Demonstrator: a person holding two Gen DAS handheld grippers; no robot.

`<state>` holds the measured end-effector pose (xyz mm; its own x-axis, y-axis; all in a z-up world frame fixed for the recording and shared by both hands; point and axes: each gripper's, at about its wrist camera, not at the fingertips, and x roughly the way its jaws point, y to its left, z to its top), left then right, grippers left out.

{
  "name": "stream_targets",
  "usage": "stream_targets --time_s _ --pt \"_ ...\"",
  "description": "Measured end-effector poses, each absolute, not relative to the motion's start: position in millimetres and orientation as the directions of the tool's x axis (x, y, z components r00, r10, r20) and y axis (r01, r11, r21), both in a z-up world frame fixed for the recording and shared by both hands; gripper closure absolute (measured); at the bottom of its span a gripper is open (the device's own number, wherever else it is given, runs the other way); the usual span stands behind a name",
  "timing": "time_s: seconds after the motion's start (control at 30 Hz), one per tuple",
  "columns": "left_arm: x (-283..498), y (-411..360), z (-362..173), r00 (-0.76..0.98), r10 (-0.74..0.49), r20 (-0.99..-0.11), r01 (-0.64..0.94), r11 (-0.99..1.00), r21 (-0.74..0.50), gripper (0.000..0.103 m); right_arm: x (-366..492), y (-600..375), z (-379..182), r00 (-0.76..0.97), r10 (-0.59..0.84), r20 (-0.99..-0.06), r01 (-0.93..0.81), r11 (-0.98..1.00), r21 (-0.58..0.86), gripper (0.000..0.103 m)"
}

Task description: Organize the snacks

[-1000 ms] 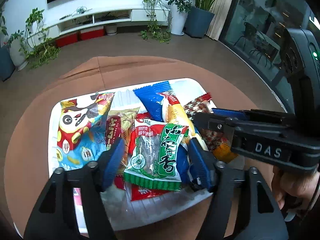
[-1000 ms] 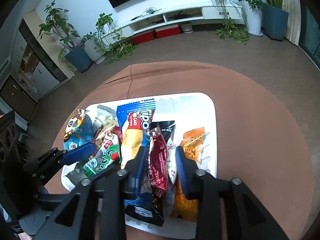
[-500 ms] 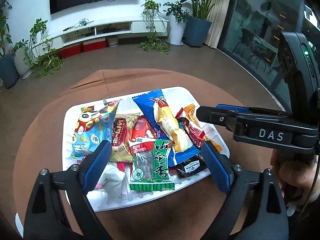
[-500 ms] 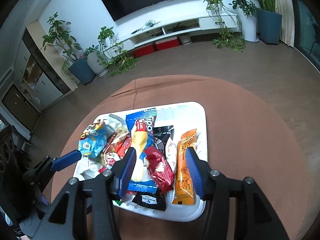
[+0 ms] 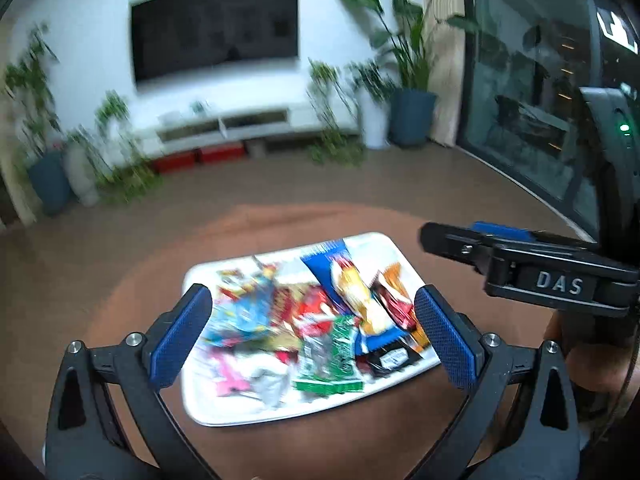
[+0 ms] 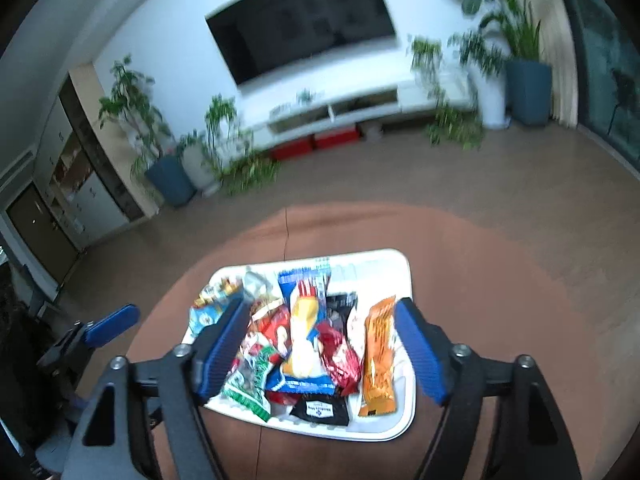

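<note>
Many snacks point(image 6: 304, 344) — white tray point(image 6: 404, 420), brown table point(image 6: 500, 320)

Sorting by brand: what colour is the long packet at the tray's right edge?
Orange packet; clearest in the right wrist view.

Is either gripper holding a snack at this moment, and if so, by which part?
Nothing is held. The left gripper and right gripper are both opening above the tray, with no snack pinched between their pads.
</note>
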<state>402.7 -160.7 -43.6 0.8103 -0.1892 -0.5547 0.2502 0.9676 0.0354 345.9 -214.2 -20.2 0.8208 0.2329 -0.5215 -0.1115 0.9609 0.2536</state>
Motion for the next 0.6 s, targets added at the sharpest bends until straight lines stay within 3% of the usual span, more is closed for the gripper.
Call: stream_targets --time_s 0.07,0.13,0.2,0.23,0.37,0.6 --pt "375.4 -162.4 -29.5 0.878 -0.058 -0.475 0.128 0.985 0.116 0.000 322.2 -211.7 -7.4 0.879 0.210 -0.428 -0.123 0.967 0.221 0.003" --pt "346.0 -162.6 -20.7 0.905 0.119 -0.407 -0.048 0.982 0.181 0.000 292.0 -208.5 3.3 0.931 0.193 -0.311 -0.140 0.973 0.183 0.000" --pt "329.0 -158.6 -16.2 0.902 0.182 -0.392 -0.124 0.978 0.168 0.000 269.4 -204.5 12.3 0.958 0.167 -0.235 -0.136 0.980 0.144 0.000" --pt "321.1 -155.1 -14.5 0.899 0.157 -0.408 -0.108 0.984 0.139 0.000 257.8 -202.1 15.7 0.965 0.151 -0.216 -0.126 0.984 0.124 0.000" --pt "289.2 -151.0 -15.4 0.881 0.108 -0.460 -0.062 0.992 0.113 0.000 217.0 -198.9 20.5 0.973 0.116 -0.197 -0.100 0.991 0.092 0.000" --pt "243.9 -147.2 -29.2 0.833 0.104 -0.543 -0.073 0.994 0.079 0.000 163.9 -192.2 5.3 0.950 0.117 -0.290 -0.096 0.992 0.087 0.000"
